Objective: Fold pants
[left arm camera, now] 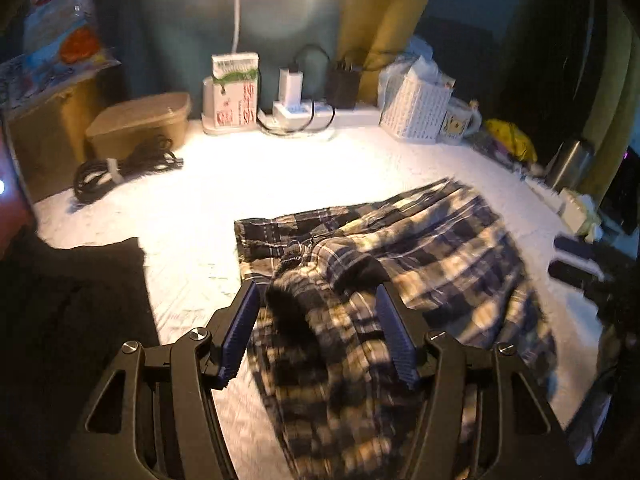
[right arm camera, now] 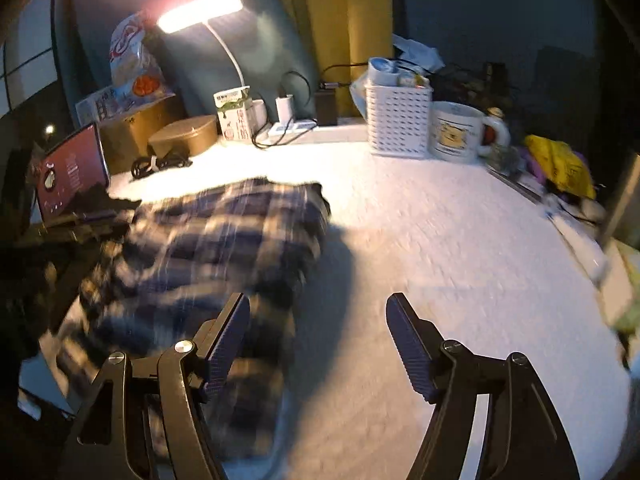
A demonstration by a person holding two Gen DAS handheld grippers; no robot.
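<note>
The plaid pants (left arm camera: pixel 400 264) lie crumpled on the white table cover (left arm camera: pixel 240 184), with a raised fold between my left fingers. My left gripper (left arm camera: pixel 316 300) is open, its jaws on either side of that fold without pinching it. In the right wrist view the pants (right arm camera: pixel 216 232) lie blurred at the left. My right gripper (right arm camera: pixel 318 312) is open and empty, its left finger (right arm camera: pixel 228 336) over the pants' right edge, its right finger over bare cover. The right gripper's tips (left arm camera: pixel 576 260) show dark at the right edge of the left wrist view.
Along the back stand a lit desk lamp (right arm camera: pixel 200 10), a carton (left arm camera: pixel 234 92), a power strip with chargers (left arm camera: pixel 304 112), a white basket (left arm camera: pixel 416 110) and a mug (left arm camera: pixel 460 120). A coiled cable (left arm camera: pixel 120 166) and tan boxes (left arm camera: pixel 140 124) sit at left. A tablet (right arm camera: pixel 72 172) leans at left.
</note>
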